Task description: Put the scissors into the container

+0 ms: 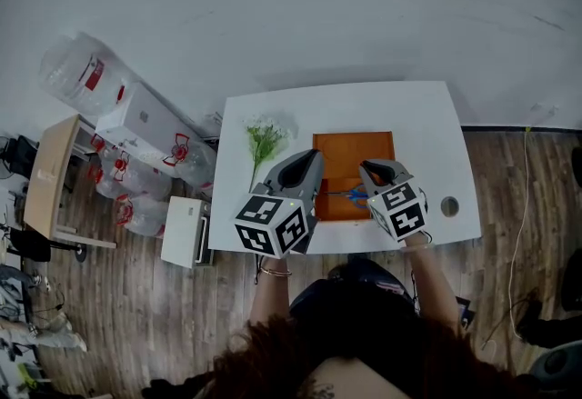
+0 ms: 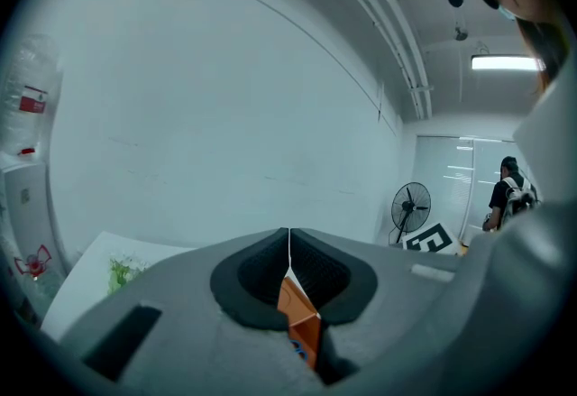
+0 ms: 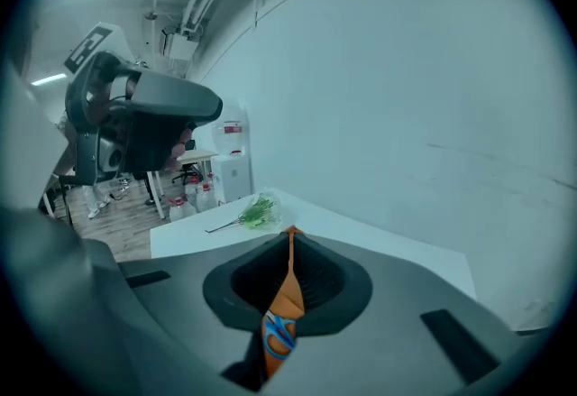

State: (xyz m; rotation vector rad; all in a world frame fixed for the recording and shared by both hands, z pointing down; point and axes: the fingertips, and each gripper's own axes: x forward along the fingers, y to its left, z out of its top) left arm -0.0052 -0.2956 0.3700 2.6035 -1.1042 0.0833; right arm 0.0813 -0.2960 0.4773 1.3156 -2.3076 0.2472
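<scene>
The orange container lies flat on the white table. Blue-handled scissors lie inside it near its front edge. Both grippers hang above the table, close to the camera. My left gripper is over the container's left side and my right gripper over its right side, beside the scissors. In the left gripper view the jaws meet in a thin slit, with the orange container showing below. In the right gripper view the jaws are also together, empty, with the scissors lying below them on the container.
A sprig of green-and-white flowers lies on the table left of the container. A round hole sits near the table's right front corner. Water bottles and white boxes stand on the floor to the left. A fan and a person stand far off.
</scene>
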